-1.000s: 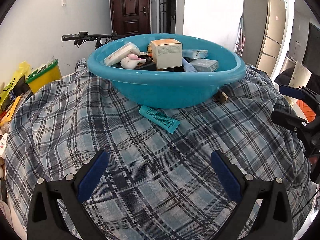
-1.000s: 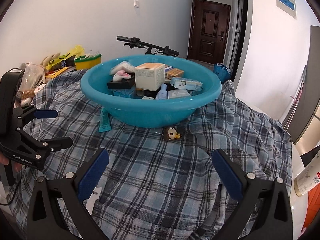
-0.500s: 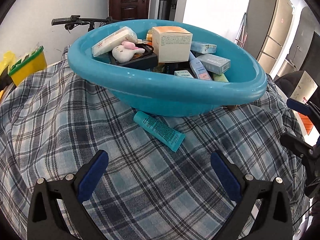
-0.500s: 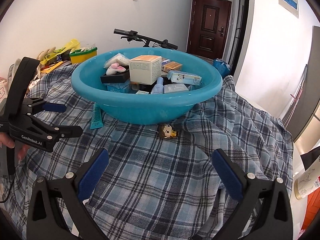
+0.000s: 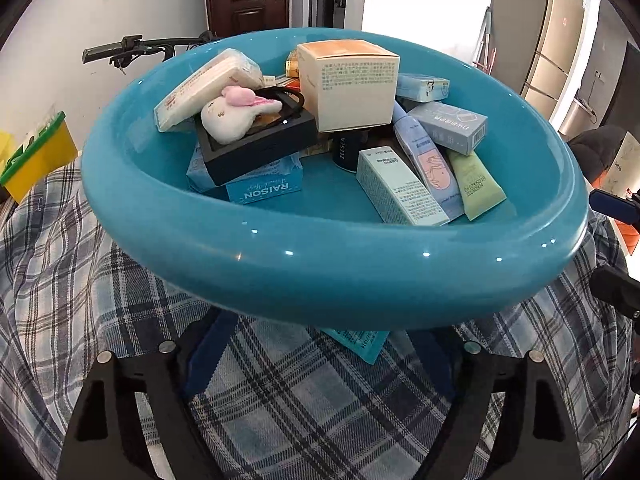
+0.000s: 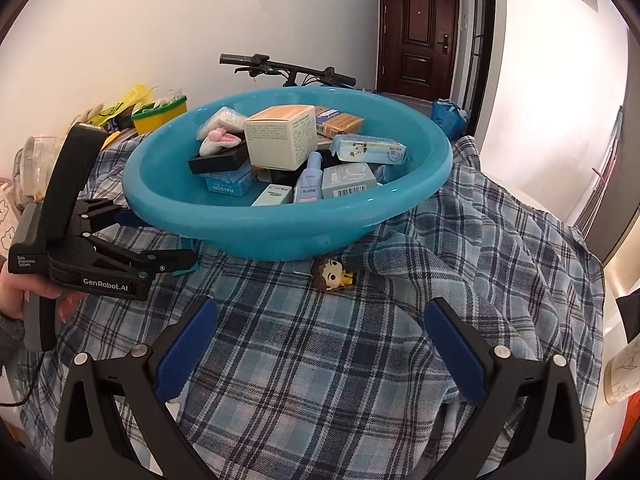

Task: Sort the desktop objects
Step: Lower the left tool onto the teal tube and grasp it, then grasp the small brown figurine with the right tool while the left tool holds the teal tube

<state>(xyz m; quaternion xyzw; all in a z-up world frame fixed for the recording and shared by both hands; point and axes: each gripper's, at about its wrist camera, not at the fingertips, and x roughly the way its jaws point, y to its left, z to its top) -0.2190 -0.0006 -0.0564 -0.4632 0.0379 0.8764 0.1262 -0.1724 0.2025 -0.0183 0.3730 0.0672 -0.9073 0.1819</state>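
A blue basin (image 5: pixel 328 272) (image 6: pixel 280 232) stands on the plaid cloth, full of several boxes, tubes and a plush rabbit (image 5: pixel 232 114). A teal tube (image 5: pixel 358 344) lies on the cloth, mostly hidden under the basin's near rim. My left gripper (image 5: pixel 320 364) is open, its fingers reaching under the rim on either side of the tube; it also shows in the right wrist view (image 6: pixel 160 240). A small doll figure (image 6: pixel 332 276) lies by the basin's base. My right gripper (image 6: pixel 320 344) is open and empty, short of the doll.
The plaid cloth (image 6: pixel 360 380) covers the table and falls off at the right. A yellow tub with a green lid (image 5: pixel 36 160) and bags sit at the far left. A bicycle handlebar (image 6: pixel 280 68) stands behind the basin.
My left gripper has moved forward and low toward the basin, so its fingers now flank the teal tube under the rim. My right gripper has advanced toward the doll.
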